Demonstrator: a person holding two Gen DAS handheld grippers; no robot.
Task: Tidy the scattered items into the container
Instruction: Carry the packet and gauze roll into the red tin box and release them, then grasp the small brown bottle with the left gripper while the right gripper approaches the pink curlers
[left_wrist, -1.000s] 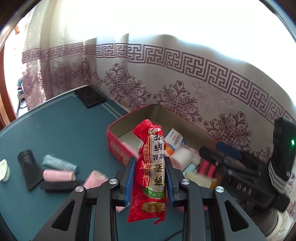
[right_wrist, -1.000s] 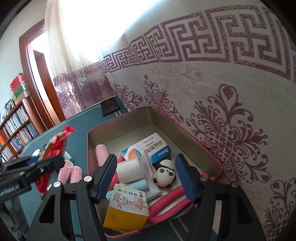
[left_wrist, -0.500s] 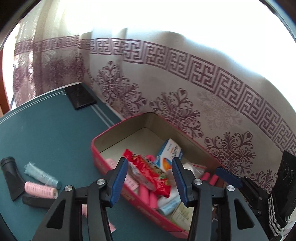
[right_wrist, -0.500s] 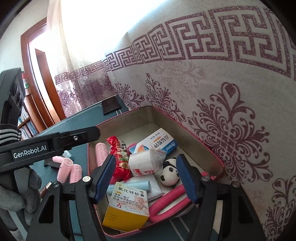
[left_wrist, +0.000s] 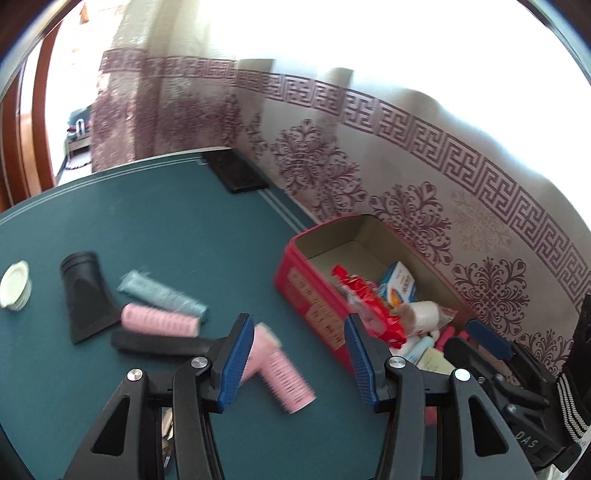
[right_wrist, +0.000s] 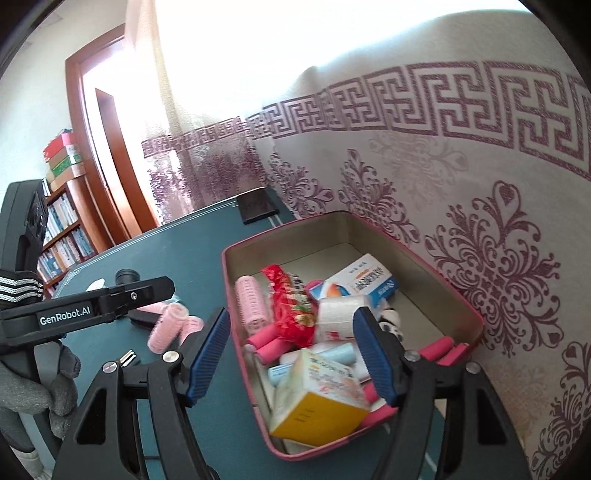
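The red tin box (left_wrist: 314, 310) stands by the patterned wall and holds several items. A red snack packet (left_wrist: 364, 299) lies in it beside a white roll (right_wrist: 340, 314), a blue-and-white carton (right_wrist: 364, 280) and a yellow carton (right_wrist: 317, 395). My left gripper (left_wrist: 299, 343) is open and empty above the green table, left of the box; one of its fingers (right_wrist: 140, 293) shows in the right wrist view. Below it lies a pink roller (left_wrist: 282, 373). My right gripper (right_wrist: 291, 332) hangs open and empty over the box's near end.
On the table (left_wrist: 147, 229) left of the box lie another pink roller (left_wrist: 159, 325), a blue-grey roller (left_wrist: 162, 295), a black nozzle (left_wrist: 85, 295), a flat black piece (left_wrist: 162, 345) and a white lid (left_wrist: 14, 284). A black wallet (left_wrist: 236, 171) sits by the wall. A gloved hand (right_wrist: 40, 384) is at left.
My left gripper opened and let go of the red packet, which now lies in the box. It then swung left, away from the box and over the rollers. The right gripper shifted slightly.
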